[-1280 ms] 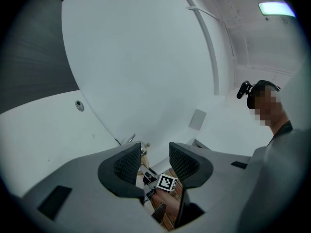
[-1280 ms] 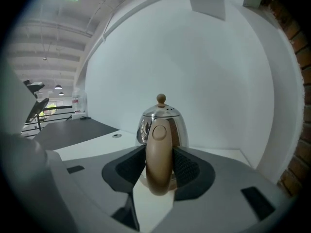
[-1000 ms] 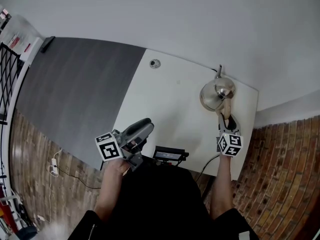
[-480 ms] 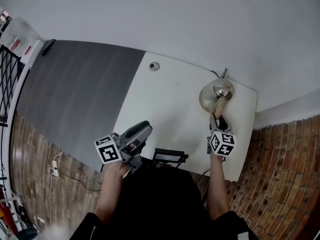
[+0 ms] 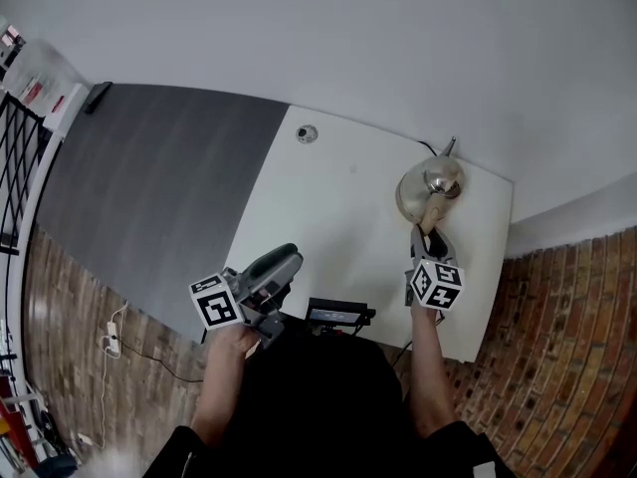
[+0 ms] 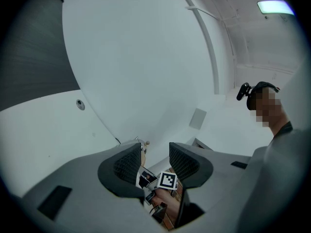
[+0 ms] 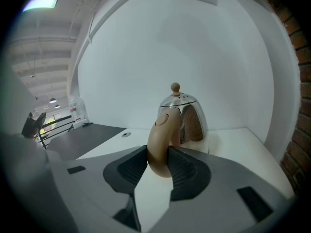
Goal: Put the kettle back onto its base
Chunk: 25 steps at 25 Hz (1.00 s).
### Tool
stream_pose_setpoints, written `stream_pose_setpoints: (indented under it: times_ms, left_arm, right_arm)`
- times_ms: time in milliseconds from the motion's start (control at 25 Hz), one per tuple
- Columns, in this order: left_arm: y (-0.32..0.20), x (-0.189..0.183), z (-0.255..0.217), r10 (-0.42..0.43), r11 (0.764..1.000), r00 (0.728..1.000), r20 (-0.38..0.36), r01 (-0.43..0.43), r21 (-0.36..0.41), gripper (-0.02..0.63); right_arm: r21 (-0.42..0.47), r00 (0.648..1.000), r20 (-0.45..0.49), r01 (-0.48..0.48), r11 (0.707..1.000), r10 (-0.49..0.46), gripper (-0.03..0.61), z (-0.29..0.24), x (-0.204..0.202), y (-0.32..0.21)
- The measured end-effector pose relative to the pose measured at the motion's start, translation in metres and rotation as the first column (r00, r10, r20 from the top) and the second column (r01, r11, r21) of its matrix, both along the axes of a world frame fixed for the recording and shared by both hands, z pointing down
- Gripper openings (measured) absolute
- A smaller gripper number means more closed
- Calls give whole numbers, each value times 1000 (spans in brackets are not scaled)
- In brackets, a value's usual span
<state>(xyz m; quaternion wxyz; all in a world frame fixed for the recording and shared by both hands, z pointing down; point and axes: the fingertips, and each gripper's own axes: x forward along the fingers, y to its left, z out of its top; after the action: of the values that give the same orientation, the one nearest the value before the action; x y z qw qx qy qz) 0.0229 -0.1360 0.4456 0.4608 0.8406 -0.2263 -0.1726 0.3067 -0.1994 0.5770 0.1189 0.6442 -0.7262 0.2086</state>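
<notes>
A polished steel kettle (image 5: 428,187) with a wooden knob stands near the far right corner of the white table (image 5: 328,207). Its curved tan handle (image 7: 160,140) points toward me. My right gripper (image 5: 428,235) reaches in from the near side. In the right gripper view (image 7: 158,163) its jaws are closing, and both pads touch the handle's sides. The kettle's body (image 7: 187,115) rises just beyond. I cannot make out a base under it. My left gripper (image 5: 284,265) hovers level over the table's near left edge, open and empty (image 6: 154,160).
A round cable grommet (image 5: 308,133) sits near the table's far left corner. A black device (image 5: 338,312) lies at the table's near edge, and a cable (image 5: 410,337) hangs beside it. Grey floor (image 5: 149,187) lies to the left, a brick wall (image 5: 557,347) to the right.
My right gripper has slid a little to the left and its jaws have narrowed around the kettle's handle. The left gripper and the kettle have stayed put.
</notes>
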Motion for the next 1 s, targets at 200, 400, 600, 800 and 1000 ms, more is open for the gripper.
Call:
stream_pose_setpoints:
  times_ms: [200,400,600,800,1000]
  left_arm:
    - [2,3,1,-4,1000,1000,6,4,-1,187]
    - [6,9,-1,-1,1000,1000,14,1,0,186]
    - [7,16,-1,3,1000,1000,24,-3,1,186]
    - [12,25,-1,2,1000,999,34,-2,-3,187]
    - [21,29,4,-16,1000,998,61,17,-23,187]
  right_arm:
    - [2,1000,-10,19,1000,-19,136,2,1,3]
    - [9,999,-8,32,999,-32,135,1,0,4]
    - [14,999,-5,47,999,-47,135,1,-1,3]
    - [20,998,0,62,998,-62,135,0,-4,3]
    - [28,996,2,84,996,-84,135,1,-6,4]
